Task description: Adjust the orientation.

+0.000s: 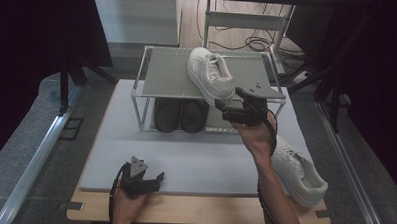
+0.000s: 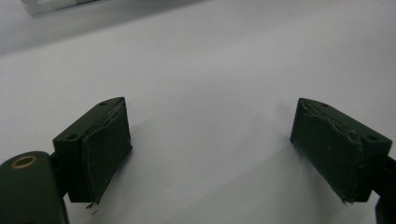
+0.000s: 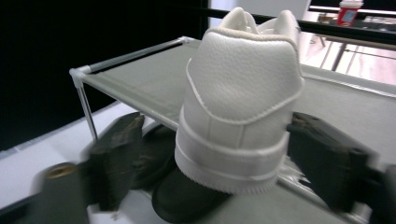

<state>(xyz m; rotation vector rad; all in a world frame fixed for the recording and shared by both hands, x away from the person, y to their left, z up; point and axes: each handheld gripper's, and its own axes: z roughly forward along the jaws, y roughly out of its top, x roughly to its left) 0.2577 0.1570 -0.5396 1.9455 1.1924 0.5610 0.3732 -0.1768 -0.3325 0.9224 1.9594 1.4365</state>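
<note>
Sitting on the taut grey-green fabric top shelf of a slim metal-tube shoe rack [image 1: 158,70]: a white pebbled-leather sneaker [image 1: 210,72], heel overhanging the near edge, padded collar and smooth rubber sole band facing the right gripper [image 1: 225,107]. Flanking that heel with black, rubber-padded jaws, left pad clearly apart from the leather, contact on the right side not discernible. Resting low on the pale grey foam mat [image 1: 185,156] covering the wooden desk [image 1: 198,212]: left gripper [image 1: 151,180], jaws spread wide, holding nothing. Lying near the desk's right edge: a matching white sneaker [image 1: 299,175]. Standing under the shelf: two dark rounded shoes [image 1: 180,115].
</note>
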